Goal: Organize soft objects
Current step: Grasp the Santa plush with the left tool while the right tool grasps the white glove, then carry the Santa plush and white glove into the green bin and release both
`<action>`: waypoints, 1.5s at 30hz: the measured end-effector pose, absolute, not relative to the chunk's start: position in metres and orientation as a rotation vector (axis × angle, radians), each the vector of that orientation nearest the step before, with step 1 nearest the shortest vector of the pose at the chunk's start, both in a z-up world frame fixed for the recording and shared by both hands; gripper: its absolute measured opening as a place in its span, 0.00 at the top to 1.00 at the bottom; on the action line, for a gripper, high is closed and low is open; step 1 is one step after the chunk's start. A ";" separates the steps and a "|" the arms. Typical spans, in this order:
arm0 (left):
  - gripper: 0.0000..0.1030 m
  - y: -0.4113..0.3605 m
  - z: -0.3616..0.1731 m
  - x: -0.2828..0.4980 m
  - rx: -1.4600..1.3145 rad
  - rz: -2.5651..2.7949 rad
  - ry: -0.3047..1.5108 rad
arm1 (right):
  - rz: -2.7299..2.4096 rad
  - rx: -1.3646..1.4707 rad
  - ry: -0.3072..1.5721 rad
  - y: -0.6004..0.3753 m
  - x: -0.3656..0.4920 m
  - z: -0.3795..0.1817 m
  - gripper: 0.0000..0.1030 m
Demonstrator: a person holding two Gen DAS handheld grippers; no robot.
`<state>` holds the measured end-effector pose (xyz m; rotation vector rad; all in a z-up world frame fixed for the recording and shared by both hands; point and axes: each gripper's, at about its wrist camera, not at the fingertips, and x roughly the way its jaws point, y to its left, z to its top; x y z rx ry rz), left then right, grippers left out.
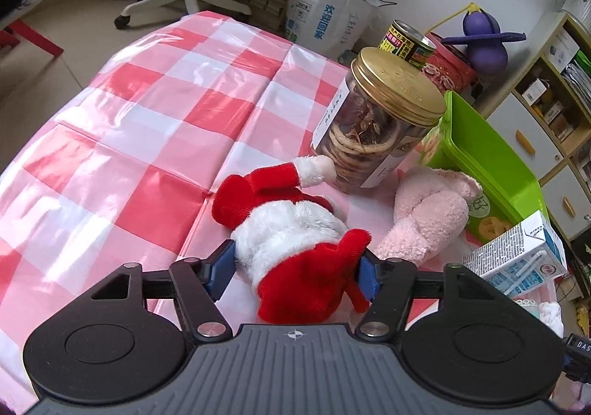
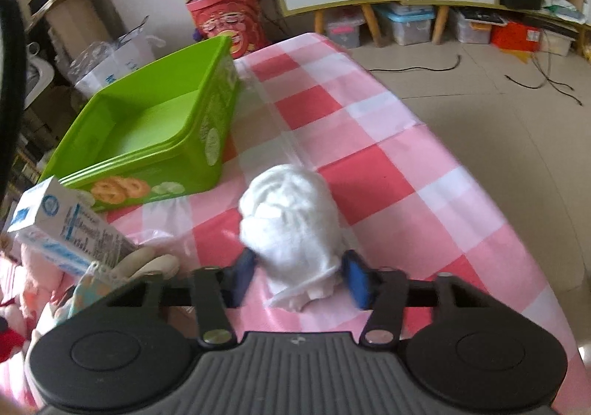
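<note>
A red and white Santa plush (image 1: 288, 234) lies on the checked tablecloth in the left wrist view. My left gripper (image 1: 297, 269) has its blue pads against both sides of the plush's lower body. A pink plush (image 1: 428, 208) lies just right of it, beside the green bin (image 1: 491, 160). In the right wrist view my right gripper (image 2: 301, 276) straddles a white rolled cloth (image 2: 291, 215), its pads close on both sides. The green bin (image 2: 147, 126) stands open and empty to the left.
A gold-lidded jar (image 1: 373, 123) stands behind the Santa plush, a tin (image 1: 406, 41) behind it. A milk carton (image 1: 517, 259) lies at the right, also in the right wrist view (image 2: 66, 226). The table edge (image 2: 461, 163) drops off to the right.
</note>
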<state>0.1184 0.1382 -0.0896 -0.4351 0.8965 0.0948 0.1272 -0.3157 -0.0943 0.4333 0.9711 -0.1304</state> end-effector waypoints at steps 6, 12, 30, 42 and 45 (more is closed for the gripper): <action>0.43 0.141 -0.088 0.119 -0.466 0.086 0.915 | -0.090 0.496 0.980 -0.317 0.126 -0.095 1.00; 0.45 0.140 -0.079 0.115 -0.496 0.059 0.924 | -0.032 0.593 0.973 -0.317 0.125 -0.090 1.00; 0.47 0.100 -0.003 0.099 -0.457 -0.136 0.759 | 0.109 0.875 0.838 -0.312 0.118 -0.040 1.00; 0.47 -0.002 0.020 0.207 -0.068 -0.273 0.762 | 0.136 0.860 0.701 -0.308 0.164 -0.003 1.00; 0.47 -0.020 0.003 0.242 0.003 -0.271 0.790 | 0.135 0.864 0.692 -0.306 0.178 -0.011 1.00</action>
